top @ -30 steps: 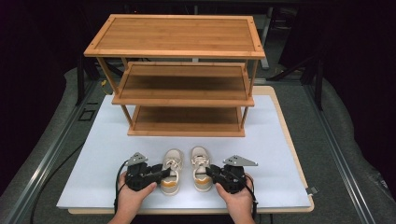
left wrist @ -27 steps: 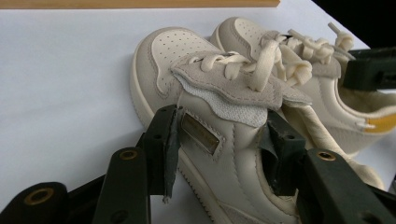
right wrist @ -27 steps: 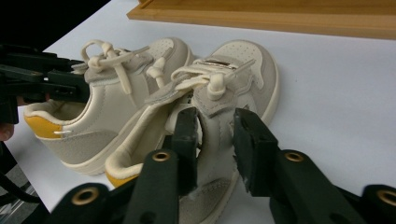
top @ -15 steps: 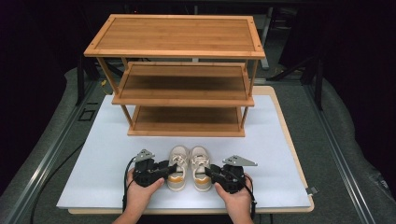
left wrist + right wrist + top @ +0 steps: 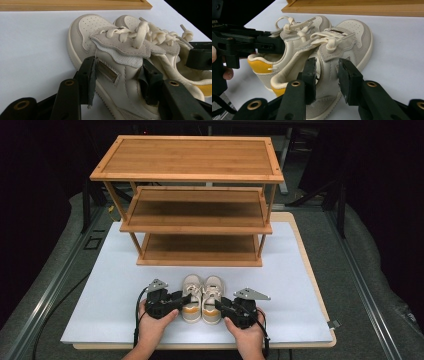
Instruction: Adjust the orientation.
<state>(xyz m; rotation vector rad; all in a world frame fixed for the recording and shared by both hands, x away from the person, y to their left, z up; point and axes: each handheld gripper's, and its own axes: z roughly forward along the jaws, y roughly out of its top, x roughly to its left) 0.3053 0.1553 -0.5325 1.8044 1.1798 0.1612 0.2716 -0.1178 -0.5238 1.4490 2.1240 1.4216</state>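
A: We're at a white counter (image 5: 115, 305) in a dark room, with a grey floor around it. What's nearest us?

B: Our two hands at the near edge. The left gripper (image 5: 181, 301) has its jaws clamped across the side wall of the left shoe (image 5: 190, 292); in the left gripper view one pad presses the outer side, and the other sits inside the collar.

A: And the right gripper (image 5: 218, 304)?

B: Its jaws straddle the side wall of the right shoe (image 5: 212, 292), one inside the opening, one outside. They've just been closing a little, and we see them pressing on it in the right gripper view.

A: Where are the shoes?

B: Side by side, touching, flat on the counter between the grippers, toes pointing away.

A: Beyond them?

B: A three-tier wooden shoe rack (image 5: 192, 200) stands at the far side.
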